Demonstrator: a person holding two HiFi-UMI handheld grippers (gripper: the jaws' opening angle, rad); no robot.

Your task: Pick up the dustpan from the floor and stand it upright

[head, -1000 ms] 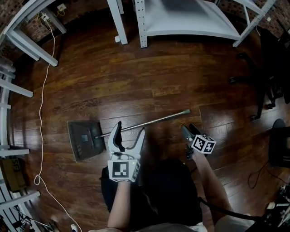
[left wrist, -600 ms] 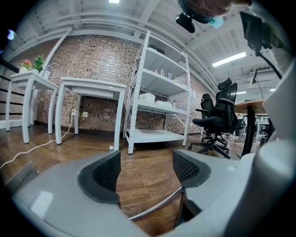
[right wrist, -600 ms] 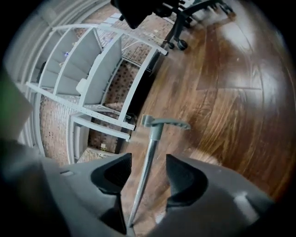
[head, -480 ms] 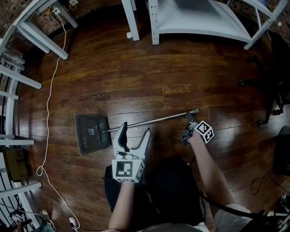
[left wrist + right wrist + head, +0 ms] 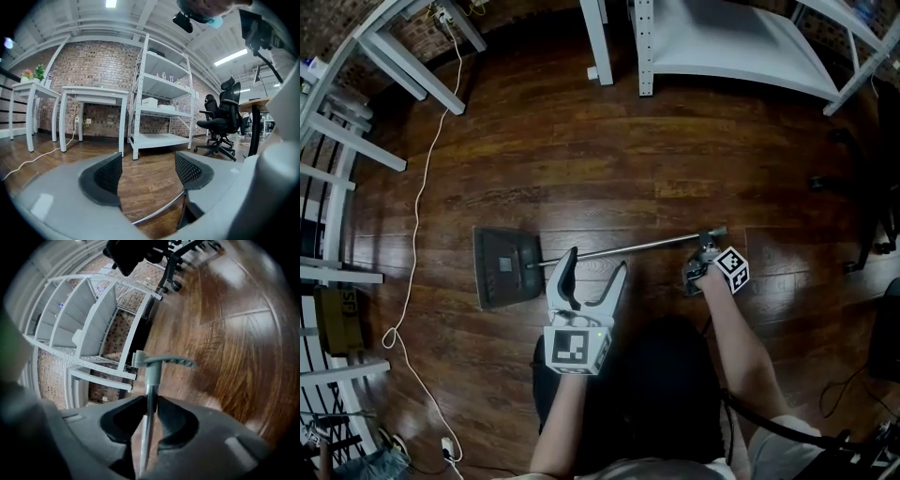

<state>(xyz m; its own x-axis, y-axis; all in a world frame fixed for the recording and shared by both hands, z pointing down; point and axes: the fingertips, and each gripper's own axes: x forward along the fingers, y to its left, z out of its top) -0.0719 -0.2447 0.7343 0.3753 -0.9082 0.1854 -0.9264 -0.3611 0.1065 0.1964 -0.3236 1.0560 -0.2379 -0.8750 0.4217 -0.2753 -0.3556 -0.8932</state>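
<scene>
The dustpan lies flat on the wood floor, its dark pan (image 5: 504,267) at the left and its metal handle (image 5: 628,248) running right to a grey end grip (image 5: 713,232). My right gripper (image 5: 701,260) is closing on the handle just below that grip. In the right gripper view its pads (image 5: 165,420) press the rod (image 5: 149,427) from both sides, with the grey grip (image 5: 161,362) beyond them. My left gripper (image 5: 595,263) hovers open over the middle of the handle. In the left gripper view the rod (image 5: 159,213) passes low between the spread jaws, untouched.
A white cable (image 5: 412,244) trails along the floor at the left. White table legs (image 5: 403,66) and a white shelf rack (image 5: 722,47) stand at the far side. A black office chair (image 5: 225,122) stands at the right.
My right gripper has come down onto the end of the handle, rolled over and shut on it. The left gripper has stayed open over the handle.
</scene>
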